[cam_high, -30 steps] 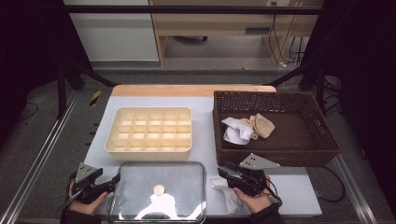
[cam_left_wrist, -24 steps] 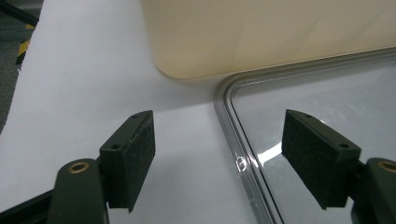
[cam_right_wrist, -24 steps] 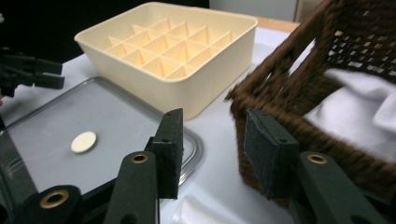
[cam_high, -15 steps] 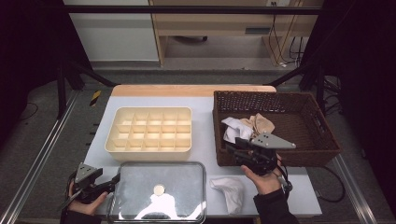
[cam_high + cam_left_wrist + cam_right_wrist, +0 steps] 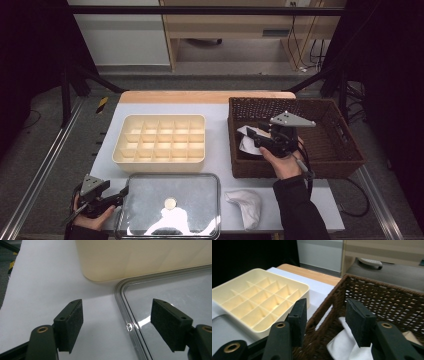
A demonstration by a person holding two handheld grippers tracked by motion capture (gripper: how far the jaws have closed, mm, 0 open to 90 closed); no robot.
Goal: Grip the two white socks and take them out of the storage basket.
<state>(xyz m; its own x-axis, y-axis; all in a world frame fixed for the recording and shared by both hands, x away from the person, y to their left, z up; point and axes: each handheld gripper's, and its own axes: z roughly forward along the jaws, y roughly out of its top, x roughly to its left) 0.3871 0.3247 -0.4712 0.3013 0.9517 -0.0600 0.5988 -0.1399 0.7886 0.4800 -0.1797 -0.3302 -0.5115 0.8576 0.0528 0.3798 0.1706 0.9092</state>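
My right gripper (image 5: 251, 133) hangs over the left part of the brown wicker basket (image 5: 335, 150). It is open, its jaws have just been opening, and nothing is between them. In the right gripper view the right gripper (image 5: 325, 311) straddles the basket's left wall (image 5: 324, 305), above a white cloth (image 5: 344, 345) inside. Another white cloth piece (image 5: 246, 205) lies on the table in front of the basket. My left gripper (image 5: 123, 193) rests open at the front left. Its jaws (image 5: 116, 315) stand on either side of the corner of a shiny flat tray (image 5: 125, 312).
A cream tray with several small compartments (image 5: 160, 140) sits mid-table, left of the basket. The shiny tray (image 5: 200, 187) lies at the front edge with a small round thing (image 5: 170, 203) on it. White table surface (image 5: 220, 150) shows between tray and basket.
My right gripper has risen from the table front, beside the white cloth piece, and moved back over the basket. The cloth piece stays on the table. The left gripper has kept still.
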